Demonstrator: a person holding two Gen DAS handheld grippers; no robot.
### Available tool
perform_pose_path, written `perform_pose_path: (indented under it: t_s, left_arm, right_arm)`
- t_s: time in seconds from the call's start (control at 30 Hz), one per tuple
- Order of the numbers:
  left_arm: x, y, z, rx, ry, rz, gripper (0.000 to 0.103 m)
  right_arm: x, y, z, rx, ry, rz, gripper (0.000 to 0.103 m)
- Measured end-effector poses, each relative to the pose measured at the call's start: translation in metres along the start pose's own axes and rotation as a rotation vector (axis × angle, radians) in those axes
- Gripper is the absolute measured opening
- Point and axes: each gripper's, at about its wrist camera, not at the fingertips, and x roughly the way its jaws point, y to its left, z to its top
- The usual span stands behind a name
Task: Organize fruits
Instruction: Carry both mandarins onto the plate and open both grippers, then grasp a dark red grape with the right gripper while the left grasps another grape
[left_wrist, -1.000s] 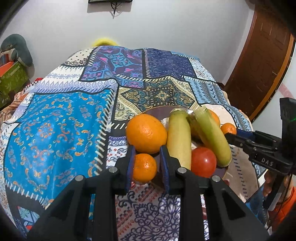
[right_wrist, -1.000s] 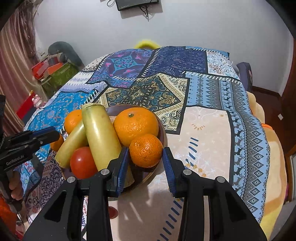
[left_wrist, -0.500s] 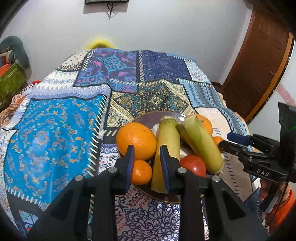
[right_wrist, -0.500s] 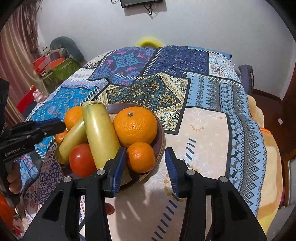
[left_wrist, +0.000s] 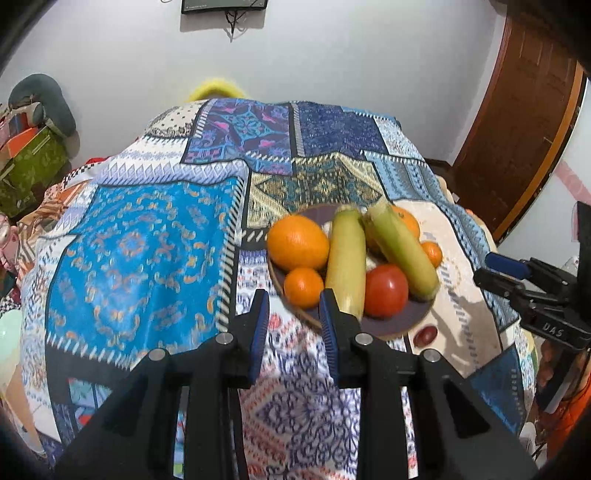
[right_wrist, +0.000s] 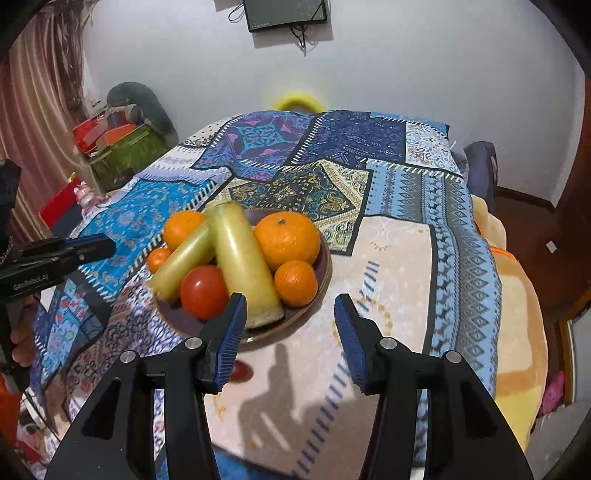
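**Seven pieces sit in the bowl, one small red thing lies outside it**

Seven pieces of produce fill the round dark brown bowl (right_wrist: 320, 271) on the patchwork blue patterned cloth (left_wrist: 140, 251): a large orange (right_wrist: 287, 240), a small orange (right_wrist: 296, 283) at the near rim, a red tomato (right_wrist: 204, 292), two long pale yellow-green cobs (right_wrist: 243, 266) leaning across each other, and two more oranges (right_wrist: 181, 228) behind them. By the look of it, the gathering is nearly done. A small dark red fruit (right_wrist: 242, 371) lies on the cloth just beside the bowl's near edge; it appears to be what is left.

Neither tool carries anything. The left gripper (left_wrist: 291, 321) has its blue pads drawn to a narrow gap, with only cloth showing between them. The right gripper (right_wrist: 290, 332) stands wider; its jaws have just been opening, and nothing lies between them. Both hang above the cloth on the near side of the bowl, apart from the fruit.
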Motion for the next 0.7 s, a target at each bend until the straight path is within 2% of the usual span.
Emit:
perform_pose_path:
  t_s: [0.2, 0.33, 0.7]
  left_arm:
    - [-0.008, -0.017, -0.025, 0.019, 0.039, -0.009, 0.028]
    - [-0.006, -0.033, -0.039, 0.044, 0.067, -0.012, 0.032]
    - [0.032, -0.077, -0.067, 0.107, 0.191, -0.086, 0.033]
  right_arm:
    - [-0.017, 0.007, -0.015, 0.016, -0.001, 0.003, 0.046]
    - [-0.028, 0.010, -0.027, 0.011, 0.004, -0.001, 0.046]
    - [-0.023, 0.014, -0.046, -0.004, 0.041, 0.013, 0.046]
